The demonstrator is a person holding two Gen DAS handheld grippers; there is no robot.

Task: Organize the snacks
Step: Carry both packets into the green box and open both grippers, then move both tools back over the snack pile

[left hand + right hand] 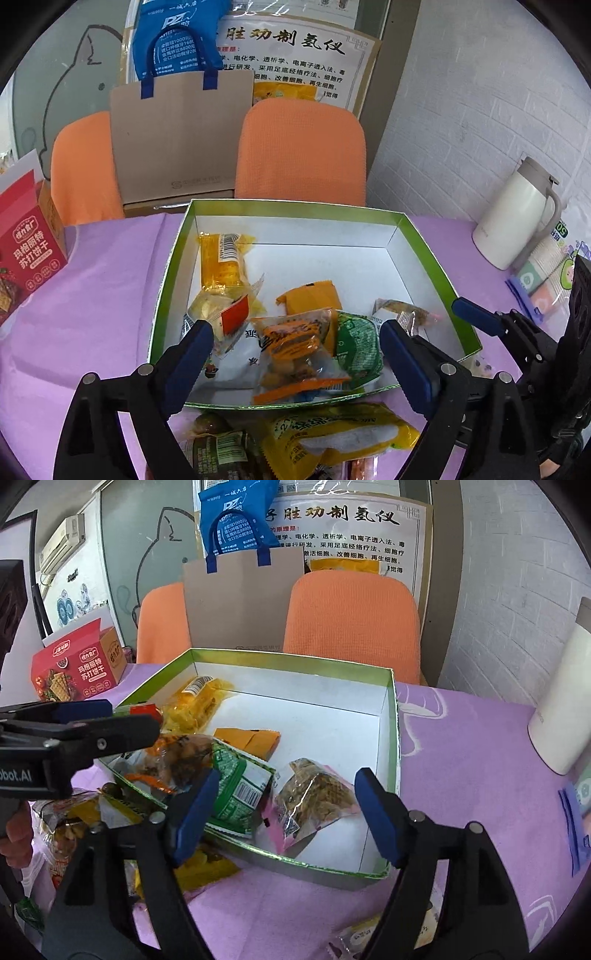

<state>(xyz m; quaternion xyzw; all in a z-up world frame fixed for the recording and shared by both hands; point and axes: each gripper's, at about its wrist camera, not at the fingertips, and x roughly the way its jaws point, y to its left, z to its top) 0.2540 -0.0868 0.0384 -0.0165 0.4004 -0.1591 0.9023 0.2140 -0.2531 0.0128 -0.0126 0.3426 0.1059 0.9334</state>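
A shallow white box with a green rim (295,205) (288,655) stands on the purple cloth and holds several snack packs. My left gripper (295,350) hangs open over its near edge, fingers either side of an orange see-through pack (295,347) and a green pack (356,343) lying inside. My right gripper (286,808) is open too, straddling a nut pack with pink edges (314,797) and the green pack (236,786). Neither holds anything. Loose packs lie outside the box: a yellow one (343,435), a brown one (218,446).
A red cracker carton (26,254) (74,668) stands at the left. At the right are a white jug (517,214) (561,720) and a pack of paper cups (543,280). Two orange chairs (303,147) and a cardboard sheet (177,136) stand behind the table.
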